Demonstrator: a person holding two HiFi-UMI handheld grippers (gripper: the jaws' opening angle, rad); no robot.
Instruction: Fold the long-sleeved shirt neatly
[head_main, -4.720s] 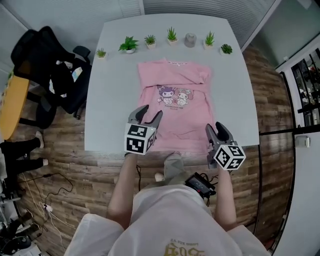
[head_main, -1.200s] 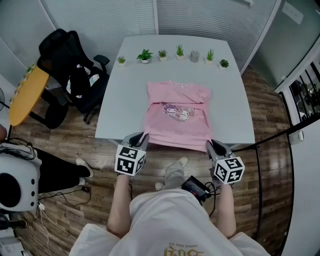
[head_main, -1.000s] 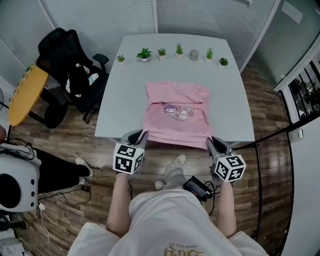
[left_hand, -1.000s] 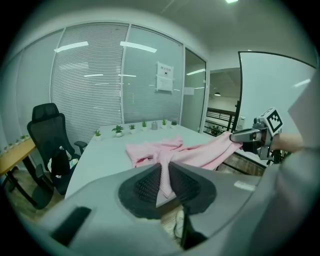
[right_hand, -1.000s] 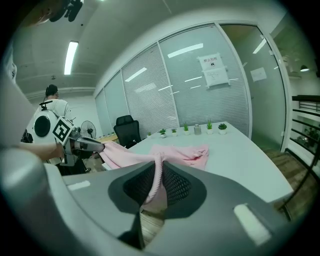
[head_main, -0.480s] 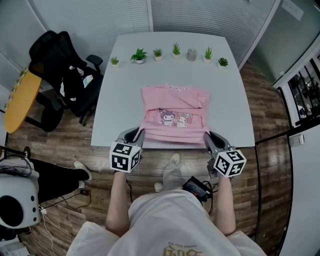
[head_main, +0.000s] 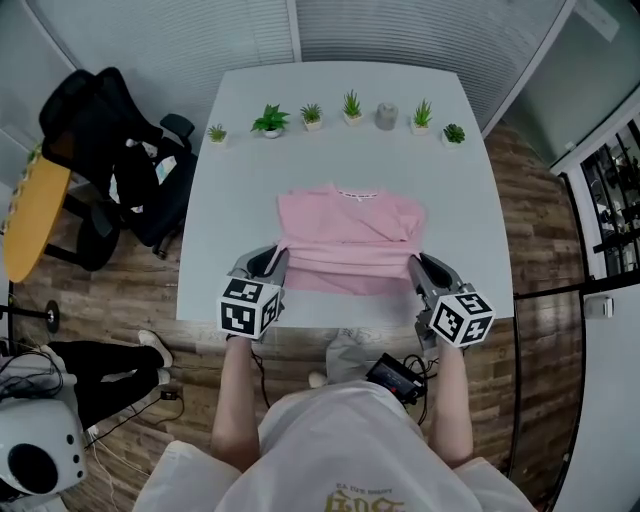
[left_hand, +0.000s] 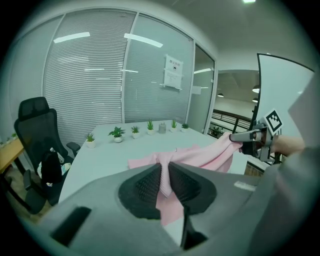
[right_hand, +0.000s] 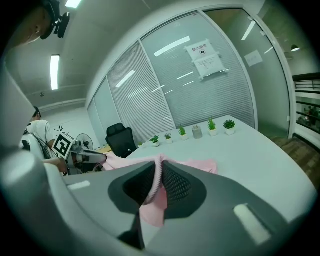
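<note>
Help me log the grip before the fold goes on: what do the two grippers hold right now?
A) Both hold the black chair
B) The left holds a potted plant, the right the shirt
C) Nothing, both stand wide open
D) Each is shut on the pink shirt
D: the left gripper and the right gripper each have pink cloth of the shirt pinched between their pads.

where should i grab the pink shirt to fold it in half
At its two hem corners, from the near table edge: the pink shirt lies collar far, hem toward the person. The left hand-held gripper and right hand-held gripper pinch there.
</note>
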